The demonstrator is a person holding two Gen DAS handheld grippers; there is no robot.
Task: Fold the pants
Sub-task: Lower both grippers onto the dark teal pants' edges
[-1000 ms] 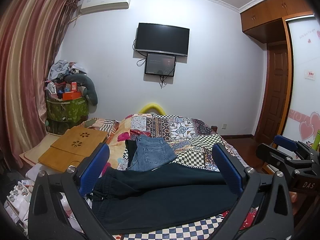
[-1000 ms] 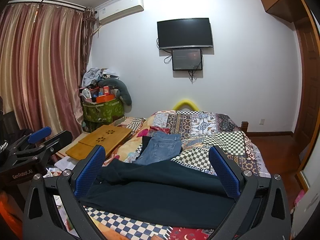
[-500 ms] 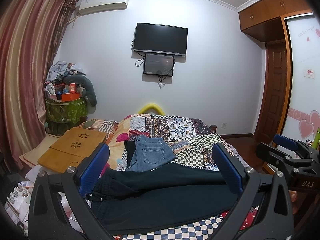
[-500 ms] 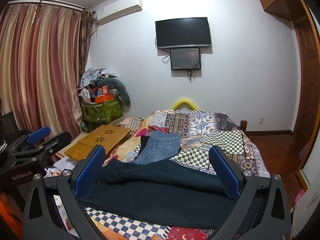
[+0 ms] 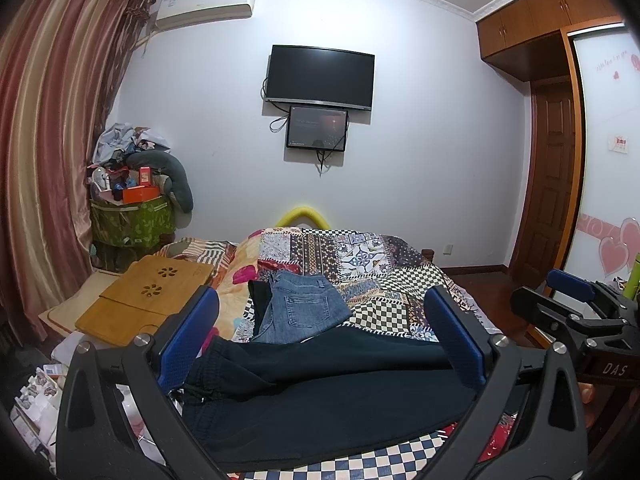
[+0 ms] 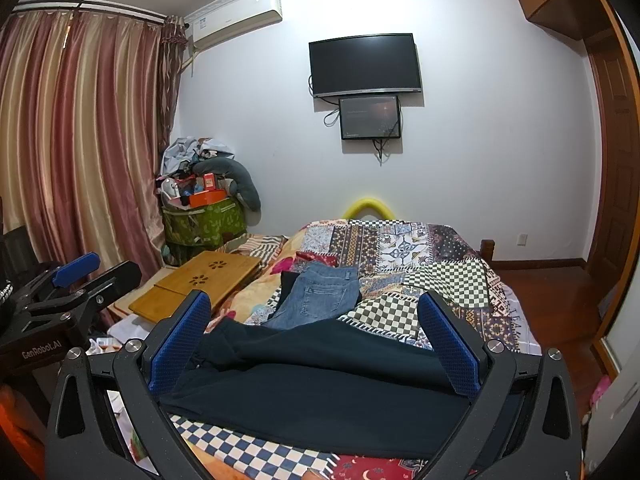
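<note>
Hovering above the near edge of the bed (image 5: pixel 400 268), I have both tools spread wide and empty: left hand-held gripper (image 5: pixel 320 340), right hand-held gripper (image 6: pixel 316 344). The dark pants (image 5: pixel 328 396) lie flat just ahead and below, long axis running left to right, waistband toward my left. That end looks nearer the left tool, the legs nearer the right.

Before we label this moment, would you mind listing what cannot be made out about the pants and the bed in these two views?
- Dark pants: the near edge is cut off in both wrist views by the gripper frames and the bottom of the picture.
- Dark garment under the folded jeans: mostly covered, type unclear.
- Pants waistband: partly hidden behind the right gripper finger.
- Bed foot: out of frame.
</note>
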